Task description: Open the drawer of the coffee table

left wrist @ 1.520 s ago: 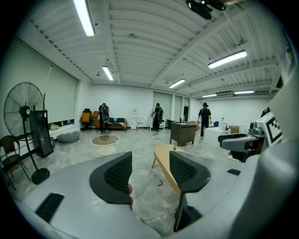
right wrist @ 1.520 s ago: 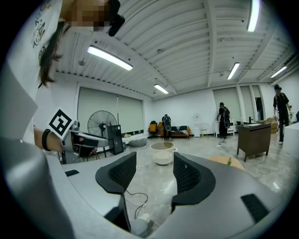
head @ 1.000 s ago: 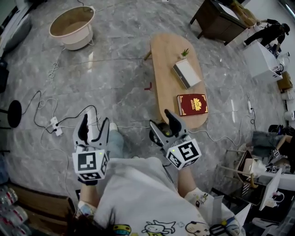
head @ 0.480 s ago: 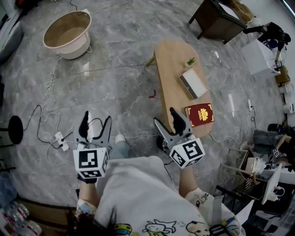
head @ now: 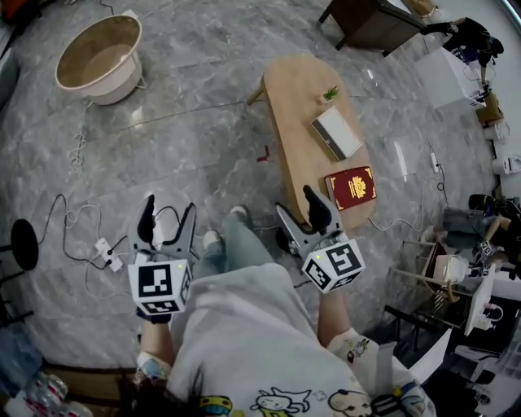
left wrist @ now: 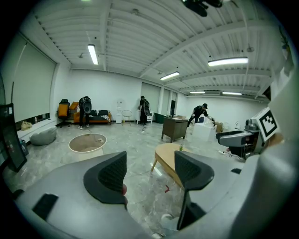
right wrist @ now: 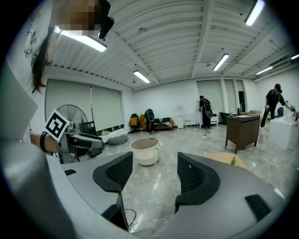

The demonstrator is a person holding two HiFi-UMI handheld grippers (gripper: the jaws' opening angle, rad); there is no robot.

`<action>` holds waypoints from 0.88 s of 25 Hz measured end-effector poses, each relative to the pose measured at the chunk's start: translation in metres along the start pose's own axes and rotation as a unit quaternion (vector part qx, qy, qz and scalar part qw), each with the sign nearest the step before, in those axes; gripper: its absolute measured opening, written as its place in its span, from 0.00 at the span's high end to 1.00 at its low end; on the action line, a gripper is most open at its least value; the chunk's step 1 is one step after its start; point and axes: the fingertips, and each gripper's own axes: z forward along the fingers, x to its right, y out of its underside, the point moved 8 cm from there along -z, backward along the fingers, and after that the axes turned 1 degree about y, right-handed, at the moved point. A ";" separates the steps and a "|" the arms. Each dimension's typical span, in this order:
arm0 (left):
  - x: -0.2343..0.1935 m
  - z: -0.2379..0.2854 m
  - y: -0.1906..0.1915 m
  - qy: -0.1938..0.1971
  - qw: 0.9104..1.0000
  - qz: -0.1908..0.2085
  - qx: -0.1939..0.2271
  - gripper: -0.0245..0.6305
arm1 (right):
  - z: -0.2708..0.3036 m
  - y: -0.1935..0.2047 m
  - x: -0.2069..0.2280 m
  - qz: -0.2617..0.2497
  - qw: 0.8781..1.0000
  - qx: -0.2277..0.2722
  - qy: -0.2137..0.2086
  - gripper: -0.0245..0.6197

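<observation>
Drawer: not discernible in any view. The head view shows only the top of the surface [head: 297,122]; its sides and underside lie hidden beneath that top.

In the left gripper view, the left claw [left wrist: 149,170], its jaws opening with only floor showing between them, covers the near end of the surface with the jaw at picture right.

In the right gripper view, the right claw [right wrist: 152,175], jaws apart, hides all but a thin strip of the surface.

Red book [head: 352,187]: cover print too small to read.

Dark cabinet [head: 366,24] and black stool [head: 20,244]: cut off by the picture's edges.
</observation>
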 end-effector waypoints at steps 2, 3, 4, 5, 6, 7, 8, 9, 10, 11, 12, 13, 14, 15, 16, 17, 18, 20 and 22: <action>-0.001 0.006 -0.001 0.005 1.000 0.000 -0.002 0.51 | 0.001 0.001 0.004 0.005 1.000 -0.002 0.010 0.56; -0.002 0.009 -0.002 0.007 1.000 0.000 -0.002 0.51 | 0.001 0.002 0.007 0.007 1.000 -0.004 0.015 0.56; -0.003 0.013 -0.003 0.009 1.000 0.000 -0.002 0.51 | 0.003 0.001 0.010 0.009 1.000 -0.005 0.019 0.56; -0.005 0.018 -0.005 0.011 1.000 0.001 -0.002 0.51 | 0.006 0.000 0.013 0.010 1.000 -0.004 0.023 0.56; -0.006 0.023 -0.008 0.013 1.000 0.003 -0.001 0.51 | 0.010 -0.001 0.017 0.011 1.000 -0.004 0.026 0.56; -0.008 0.029 -0.011 0.015 1.000 0.005 -0.001 0.51 | 0.014 -0.004 0.021 0.012 0.999 -0.003 0.030 0.56; -0.009 0.035 -0.014 0.016 1.000 0.008 -0.002 0.51 | 0.018 -0.006 0.025 0.014 0.999 -0.004 0.034 0.56; -0.010 0.042 -0.017 0.017 1.000 0.010 -0.002 0.51 | 0.022 -0.008 0.030 0.015 0.999 -0.004 0.039 0.56; -0.012 0.049 -0.020 0.019 1.000 0.012 -0.003 0.51 | 0.026 -0.008 0.035 0.017 0.999 -0.004 0.044 0.56; -0.014 0.058 -0.024 0.021 1.000 0.014 -0.003 0.51 | 0.032 -0.008 0.040 0.020 0.999 -0.005 0.049 0.56; -0.016 0.068 -0.028 0.024 1.000 0.017 -0.004 0.51 | 0.039 -0.007 0.046 0.023 0.998 -0.005 0.054 0.56; -0.018 0.079 -0.031 0.029 0.999 0.020 -0.004 0.51 | 0.047 -0.008 0.053 0.026 0.998 -0.006 0.059 0.56; -0.020 0.090 -0.035 0.036 0.999 0.024 -0.005 0.51 | 0.054 -0.009 0.060 0.028 0.998 -0.006 0.064 0.56; -0.020 0.102 -0.040 0.042 0.999 0.027 -0.007 0.51 | 0.060 -0.011 0.068 0.029 0.997 -0.005 0.071 0.56; -0.020 0.115 -0.046 0.050 0.998 0.031 -0.007 0.51 | 0.067 -0.015 0.078 0.031 0.996 -0.004 0.078 0.56; -0.019 0.129 -0.053 0.057 0.998 0.036 -0.007 0.51 | 0.073 -0.018 0.087 0.034 0.996 -0.002 0.086 0.56; -0.018 0.143 -0.061 0.064 0.997 0.040 -0.006 0.51 | 0.079 -0.021 0.098 0.039 0.995 -0.001 0.094 0.56; -0.015 0.173 -0.079 0.081 0.996 0.047 -0.004 0.51 | 0.091 -0.027 0.118 0.050 0.993 0.000 0.109 0.56; -0.009 0.201 -0.098 0.098 0.994 0.053 -0.003 0.51 | 0.103 -0.037 0.138 0.057 0.991 0.001 0.122 0.56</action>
